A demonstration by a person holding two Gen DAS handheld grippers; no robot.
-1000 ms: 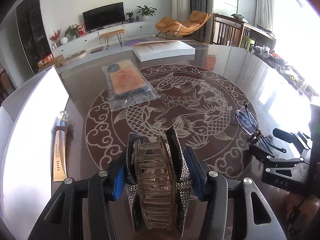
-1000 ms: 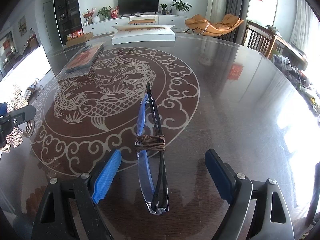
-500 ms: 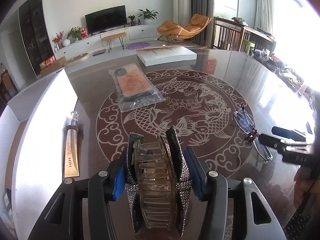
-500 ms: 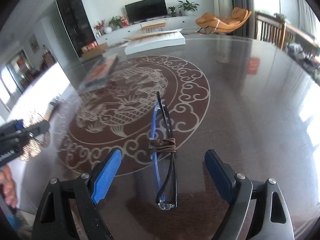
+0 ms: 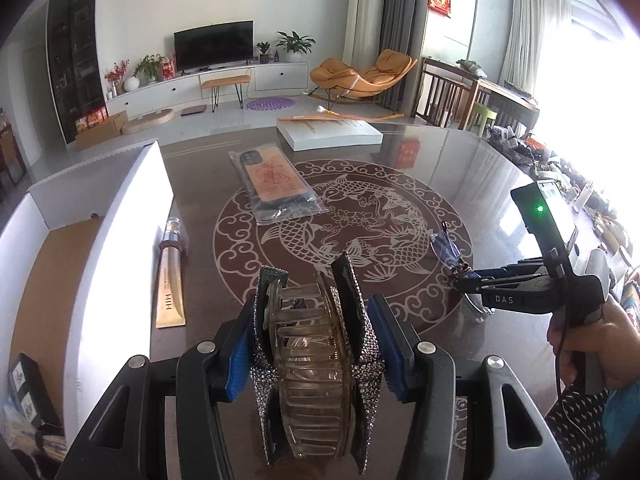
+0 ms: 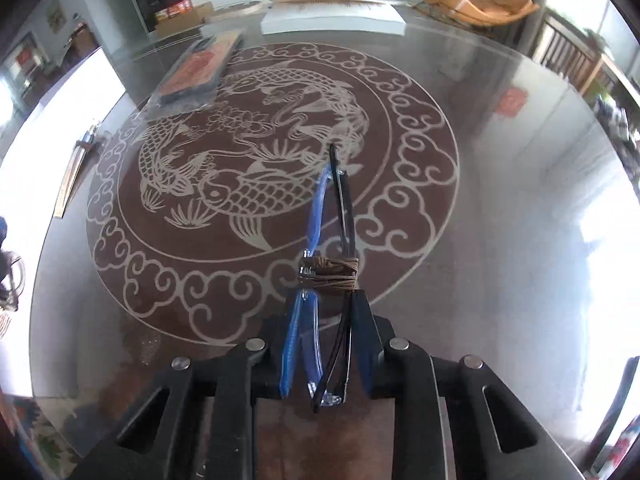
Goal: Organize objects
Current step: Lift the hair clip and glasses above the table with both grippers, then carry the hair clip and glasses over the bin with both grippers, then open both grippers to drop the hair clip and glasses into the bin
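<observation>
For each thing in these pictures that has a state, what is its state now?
left gripper: shut on the hair claw
hair claw: held, off the table
right gripper: shut on the glasses
glasses: folded, tied with cord
phone case: bagged, flat on table
tube: lying flat
box: open

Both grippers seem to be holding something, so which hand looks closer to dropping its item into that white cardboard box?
Left, probably. The left gripper, shut on the rhinestone hair claw, is beside the white cardboard box. The right gripper, clamping the cord-tied folded glasses, is across the table.
</observation>
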